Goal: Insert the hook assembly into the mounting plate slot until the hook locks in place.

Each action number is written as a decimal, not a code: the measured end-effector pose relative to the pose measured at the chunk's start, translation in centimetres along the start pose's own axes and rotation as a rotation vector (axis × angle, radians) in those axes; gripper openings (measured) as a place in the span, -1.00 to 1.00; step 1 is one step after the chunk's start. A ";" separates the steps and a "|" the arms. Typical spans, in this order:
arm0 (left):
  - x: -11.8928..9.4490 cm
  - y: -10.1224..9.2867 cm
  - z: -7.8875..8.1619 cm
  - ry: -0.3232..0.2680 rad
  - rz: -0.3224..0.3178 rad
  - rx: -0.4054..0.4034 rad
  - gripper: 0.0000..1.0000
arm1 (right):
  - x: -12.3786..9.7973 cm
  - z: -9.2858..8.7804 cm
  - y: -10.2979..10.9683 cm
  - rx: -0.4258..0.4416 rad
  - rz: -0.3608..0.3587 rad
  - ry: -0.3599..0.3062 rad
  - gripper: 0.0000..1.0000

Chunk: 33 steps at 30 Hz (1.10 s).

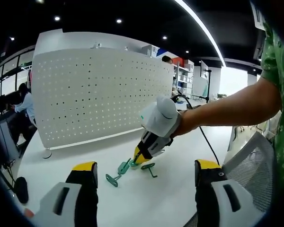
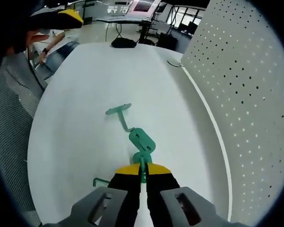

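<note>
Left gripper view
- Own jaws: left gripper (image 1: pixel 144 177), yellow-tipped black jaws rising from bottom, wide apart, nothing btwn them.
- Table: white tabletop (image 1: pixel 180 146), runs under everything.
- Pegboard: white perforated panel (image 1: pixel 94 92) standing upright on table, behind the work area.
- Other tool: right gripper (image 1: pixel 141 159) comes in from right, held by a person's hand (image 1: pixel 180 124), bare forearm + green patterned sleeve at right edge. Its yellow tips angle down to the table.
- Task thing: green hook assembly (image 1: pixel 123 167) lies on table in front of pegboard, well apart from it; near end is at right gripper's tips. A long stem w/ flat foot sticks out toward lower left.
- 2nd green piece: small green hook (image 1: pixel 148 167) just beside right gripper tips, on the right, flat on table.
- Chair: mesh chair back (image 1: pixel 253 165) at lower right.
- Bkgd: person seated at far left by desks; shelves + ceiling lights behind.

Right gripper view
- Own jaws: right gripper (image 2: pixel 142 174) jaws nearly together, pinched on thin near end of hook assembly (image 2: pixel 142 139).
- Task thing: flat green plate part w/ holes just ahead of tips, stem w/ flat foot beyond it, all resting on tabletop (image 2: pixel 85 94).
- Small hook (image 2: pixel 100 181): partly seen left of jaws, on table.
- Pegboard (image 2: pixel 241 94): along right side, apart from the hook.
- Left gripper (image 2: pixel 68 15): yellow tip at top left; can't tell its gap here.
- Far end: black item (image 2: pixel 123 43) on table edge, unclear what.
</note>
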<state>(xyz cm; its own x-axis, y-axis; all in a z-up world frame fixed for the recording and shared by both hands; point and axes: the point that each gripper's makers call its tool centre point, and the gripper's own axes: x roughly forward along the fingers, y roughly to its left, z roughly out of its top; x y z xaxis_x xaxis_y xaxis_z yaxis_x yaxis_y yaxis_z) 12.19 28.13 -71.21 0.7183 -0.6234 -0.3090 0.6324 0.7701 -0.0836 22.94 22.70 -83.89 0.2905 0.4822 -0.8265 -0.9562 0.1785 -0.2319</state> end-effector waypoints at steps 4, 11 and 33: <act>0.1 -0.2 -0.1 0.007 -0.006 0.006 0.73 | -0.7 0.1 -0.2 0.020 -0.015 -0.017 -0.96; 0.1 -0.3 -0.3 0.017 -0.012 0.012 0.72 | -1.9 0.0 -0.6 0.075 -0.047 -0.055 -0.96; 0.3 -0.6 -0.5 0.030 -0.029 0.001 0.70 | -7.0 0.6 -1.5 0.194 -0.163 -0.183 -0.97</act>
<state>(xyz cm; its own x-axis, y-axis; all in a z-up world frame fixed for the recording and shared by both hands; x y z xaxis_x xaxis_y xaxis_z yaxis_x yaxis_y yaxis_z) 11.88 27.57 -71.74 0.6907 -0.6410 -0.3347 0.6531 0.7517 -0.0920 22.38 19.54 -77.42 0.4581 0.5773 -0.6759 -0.8769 0.4179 -0.2374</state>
